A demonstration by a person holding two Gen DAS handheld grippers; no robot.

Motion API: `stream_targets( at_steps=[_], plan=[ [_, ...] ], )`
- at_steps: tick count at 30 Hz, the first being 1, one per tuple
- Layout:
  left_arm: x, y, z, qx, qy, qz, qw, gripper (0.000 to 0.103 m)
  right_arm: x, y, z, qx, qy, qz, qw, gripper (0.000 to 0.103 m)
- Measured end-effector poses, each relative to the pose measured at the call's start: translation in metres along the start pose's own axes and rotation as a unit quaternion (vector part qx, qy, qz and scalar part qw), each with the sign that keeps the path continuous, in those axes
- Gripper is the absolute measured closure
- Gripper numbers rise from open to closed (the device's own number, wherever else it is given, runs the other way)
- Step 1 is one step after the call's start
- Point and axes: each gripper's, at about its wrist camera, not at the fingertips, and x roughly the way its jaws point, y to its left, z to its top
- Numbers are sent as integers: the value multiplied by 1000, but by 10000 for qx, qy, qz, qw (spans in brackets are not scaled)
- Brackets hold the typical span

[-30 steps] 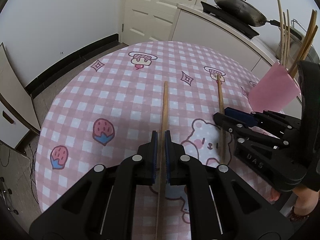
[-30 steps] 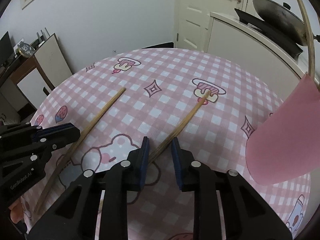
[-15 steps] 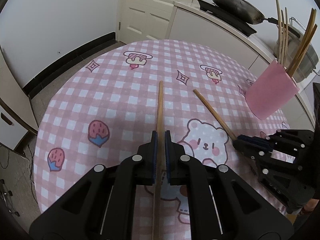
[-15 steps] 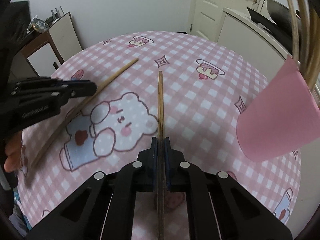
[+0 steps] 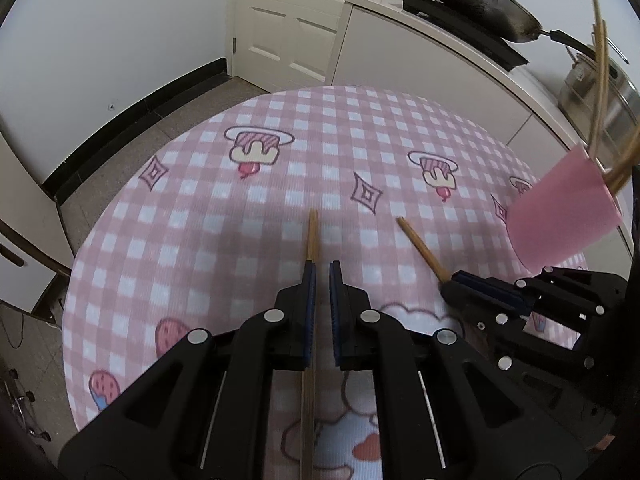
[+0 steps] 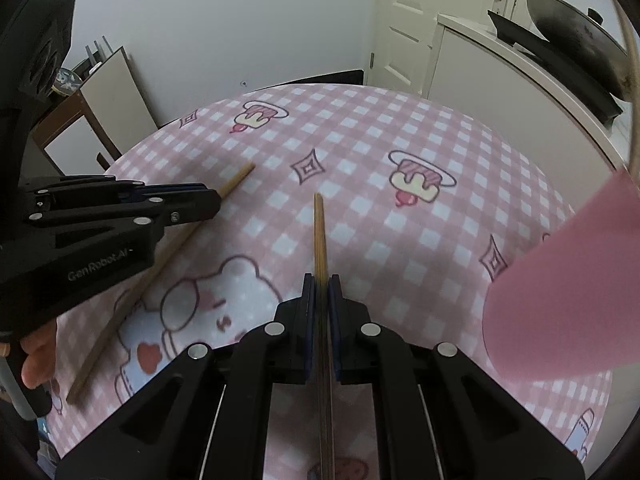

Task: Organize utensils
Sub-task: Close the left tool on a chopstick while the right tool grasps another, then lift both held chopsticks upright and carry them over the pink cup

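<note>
Each claw — left claw and right claw — was clamped shut on one chopstick, the other chopstick being held likewise. Both were gripped lengthwise, presumably for dropping into the pink cup near the surface's right edge.

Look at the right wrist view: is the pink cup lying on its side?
No. The pink cup stands upright on the table, right of the right gripper.

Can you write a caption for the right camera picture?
Right gripper pinches a chopstick beside the pink cup.

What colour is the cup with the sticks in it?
The cup is plain pink. It shows best in the left wrist view.
</note>
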Motion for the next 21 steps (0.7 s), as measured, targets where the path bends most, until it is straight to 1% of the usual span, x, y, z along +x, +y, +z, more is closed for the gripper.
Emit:
stream_targets(
  at_steps=[7, 10, 13, 18, 21],
  plan=[
    [8, -4, 9, 132, 9, 80, 9999, 95, 7, -2, 12, 18, 36, 35, 10000, 97],
    [15, -1, 11, 125, 117, 208, 9996, 94, 10, -2, 15, 5, 48, 30, 10000, 97],
    [15, 1, 11, 129, 63, 131, 9998, 94, 12, 0, 18, -47, 47, 13, 10000, 97],
    [15, 0, 9, 222, 31, 226, 9995, 94, 12, 1, 19, -77, 26, -1, 10000, 99],
    [11, 0, 6, 175, -9, 223, 9996, 97, 9, 1, 15, -61, -26, 53, 10000, 99]
  ],
)
